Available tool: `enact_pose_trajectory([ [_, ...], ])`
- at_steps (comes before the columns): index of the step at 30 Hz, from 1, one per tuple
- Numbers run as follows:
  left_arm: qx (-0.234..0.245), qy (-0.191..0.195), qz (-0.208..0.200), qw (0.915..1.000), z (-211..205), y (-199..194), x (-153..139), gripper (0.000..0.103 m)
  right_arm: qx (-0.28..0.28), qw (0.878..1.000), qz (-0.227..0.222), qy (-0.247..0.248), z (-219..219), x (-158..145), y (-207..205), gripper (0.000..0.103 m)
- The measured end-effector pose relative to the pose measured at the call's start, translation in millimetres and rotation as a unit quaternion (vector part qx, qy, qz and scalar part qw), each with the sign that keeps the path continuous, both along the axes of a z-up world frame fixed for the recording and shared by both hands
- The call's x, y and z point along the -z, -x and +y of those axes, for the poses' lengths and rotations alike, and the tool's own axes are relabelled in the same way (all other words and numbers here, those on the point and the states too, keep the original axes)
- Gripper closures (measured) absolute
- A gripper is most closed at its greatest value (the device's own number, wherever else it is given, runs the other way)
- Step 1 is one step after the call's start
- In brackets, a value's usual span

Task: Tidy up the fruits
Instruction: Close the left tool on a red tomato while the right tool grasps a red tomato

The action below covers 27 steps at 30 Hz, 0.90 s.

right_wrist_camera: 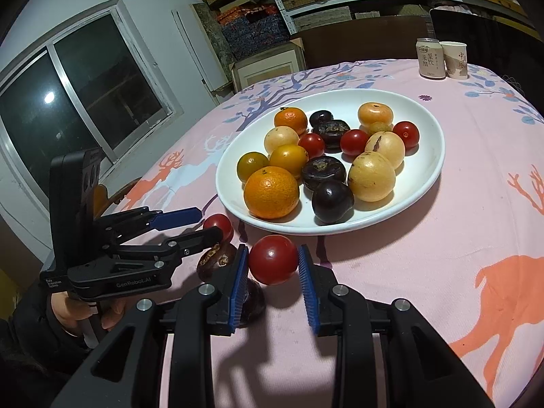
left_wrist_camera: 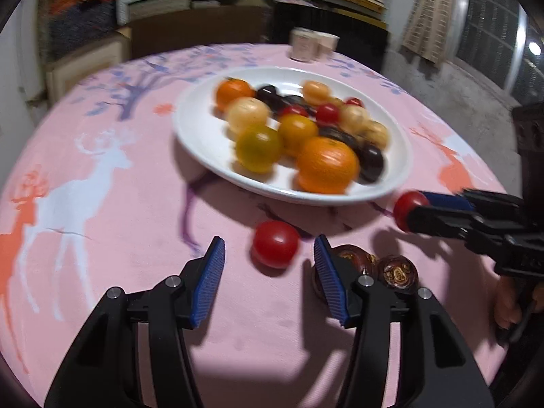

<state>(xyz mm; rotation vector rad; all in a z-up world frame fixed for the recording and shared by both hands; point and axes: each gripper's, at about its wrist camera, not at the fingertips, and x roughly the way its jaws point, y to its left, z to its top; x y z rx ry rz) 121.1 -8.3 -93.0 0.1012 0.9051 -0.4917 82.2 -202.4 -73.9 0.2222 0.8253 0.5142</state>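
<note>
A: Where do things stand with the fruit?

B: Most of it is heaped on the plate (right_wrist_camera: 420, 178). Two tomatoes and some dark chestnuts (left_wrist_camera: 397, 270) are off it, on the cloth (left_wrist_camera: 136, 221) by the near rim. The right gripper (right_wrist_camera: 272, 248) is clamped on the held tomato (right_wrist_camera: 273, 260), with a pad pressing each side. It sits just above the chestnuts

A: And the left?

B: The left gripper (left_wrist_camera: 269, 238) is half wide and straddles the loose tomato (left_wrist_camera: 275, 243), which lies on the cloth. There is a gap on both sides, so the pads (left_wrist_camera: 209, 282) don't press it yet

A: How would you finish that pick?

B: I'd centre the loose tomato first, since it lies nearer the right pad. Then I'd close slowly and stop at first firm contact. It's round and smooth, so an off-centre squeeze may squirt it toward the plate or the chestnuts. I'd also keep the right hand steady, because the two tools are close

A: Any writing?

B: The left tool's body reads "GenRobot.AI", and a small label beside it looks like "Data Acquisition System". At the far edge, the can (right_wrist_camera: 431, 58) and the cup (right_wrist_camera: 455, 59) carry Chinese characters. I can't read them with certainty
</note>
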Motion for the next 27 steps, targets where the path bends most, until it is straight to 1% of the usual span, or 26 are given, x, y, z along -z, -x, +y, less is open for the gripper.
enact_pose_trajectory([
  [1,0.013,0.003,0.003,0.9999,-4,2,0,0.049,0.001,1.0,0.0,0.0,-1,0,0,0.072],
  [2,0.015,-0.007,-0.007,0.9998,-7,5,-1,0.049,0.003,1.0,0.0,-0.001,-1,0,0,0.072],
  [3,0.012,-0.013,-0.012,0.9998,-9,6,0,0.049,0.004,1.0,0.001,-0.003,-2,0,-1,0.072],
  [5,-0.007,-0.013,-0.001,0.9999,-6,0,3,0.049,0.006,1.0,0.002,-0.004,-2,1,-1,0.072],
  [6,-0.014,-0.007,0.01,0.9998,-3,-5,5,0.05,0.006,1.0,0.002,-0.004,-2,1,-1,0.072],
  [7,-0.016,0.003,0.014,0.9998,0,-7,5,0.05,0.005,1.0,0.001,-0.005,-2,0,-1,0.072],
  [11,-0.022,0.001,0.011,0.9997,-1,-9,5,0.05,0.004,1.0,0.002,-0.003,-1,1,-1,0.072],
  [13,-0.029,0.007,0.012,0.9995,2,-11,4,0.058,0.003,1.0,0.0,-0.004,-1,0,0,0.072],
  [15,-0.033,0.009,0.013,0.9993,4,-12,4,0.062,0.003,1.0,0.001,-0.004,-1,1,0,0.072],
  [17,-0.032,0.007,0.011,0.9994,4,-11,4,0.062,-0.002,1.0,0.006,0.001,1,2,-1,0.072],
  [18,-0.03,0.006,0.011,0.9995,4,-11,4,0.064,-0.005,1.0,0.008,0.003,2,2,-1,0.072],
  [19,-0.028,0.006,0.011,0.9995,3,-11,4,0.069,-0.007,1.0,0.006,0.008,4,2,0,0.072],
  [21,-0.025,0.003,0.008,0.9997,2,-10,4,0.072,-0.008,1.0,0.001,0.011,5,0,2,0.072],
  [23,-0.025,0.001,0.006,0.9997,1,-9,3,0.073,-0.005,1.0,0.002,0.01,4,1,1,0.072],
  [25,-0.027,0.0,0.001,0.9996,2,-8,2,0.073,-0.002,1.0,0.005,0.008,2,1,0,0.07],
  [27,-0.032,0.001,-0.008,0.9994,4,-7,-1,0.073,0.0,1.0,0.003,0.01,2,1,1,0.061],
])
